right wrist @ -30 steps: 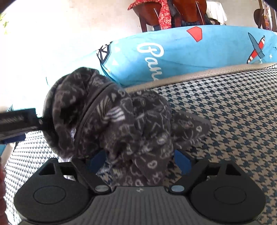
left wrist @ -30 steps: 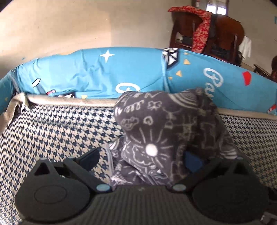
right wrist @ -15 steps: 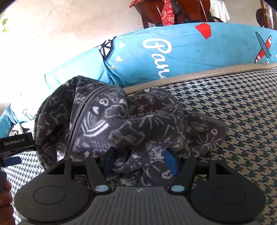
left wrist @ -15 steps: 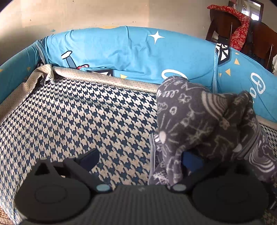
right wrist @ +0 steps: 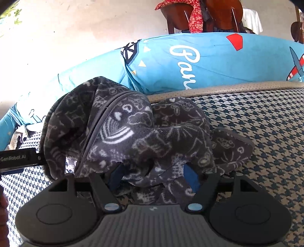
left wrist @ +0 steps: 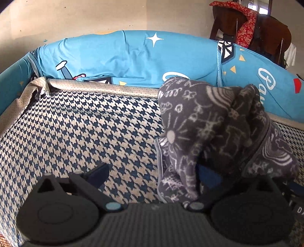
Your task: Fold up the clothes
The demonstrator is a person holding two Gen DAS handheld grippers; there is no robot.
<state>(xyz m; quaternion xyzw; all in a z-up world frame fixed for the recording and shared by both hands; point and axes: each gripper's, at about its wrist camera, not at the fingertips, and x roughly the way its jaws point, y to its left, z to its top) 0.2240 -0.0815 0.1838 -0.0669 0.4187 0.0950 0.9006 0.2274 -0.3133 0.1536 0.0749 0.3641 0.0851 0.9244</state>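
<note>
Houndstooth mattress (left wrist: pixel 79 129) with blue printed bolsters (left wrist: pixel 121 62) along its back edge, a dark doodle-print fleece (left wrist: pixel 212 129) bunched up on it.

Fleece sits in a heap near the mattress's back edge, not flattened at all. Left gripper (left wrist: pixel 152 176) has its jaws wide apart, the fleece draped over the right-hand finger only, so nothing pinched. Right gripper (right wrist: pixel 152 174) has a fat wad of the fleece (right wrist: pixel 144 133) between its fingers and the jaws are opening; can't tell if the pads press on it. Wooden chairs (right wrist: pixel 205 15) with a red cloth (right wrist: pixel 195 17) behind.
</note>
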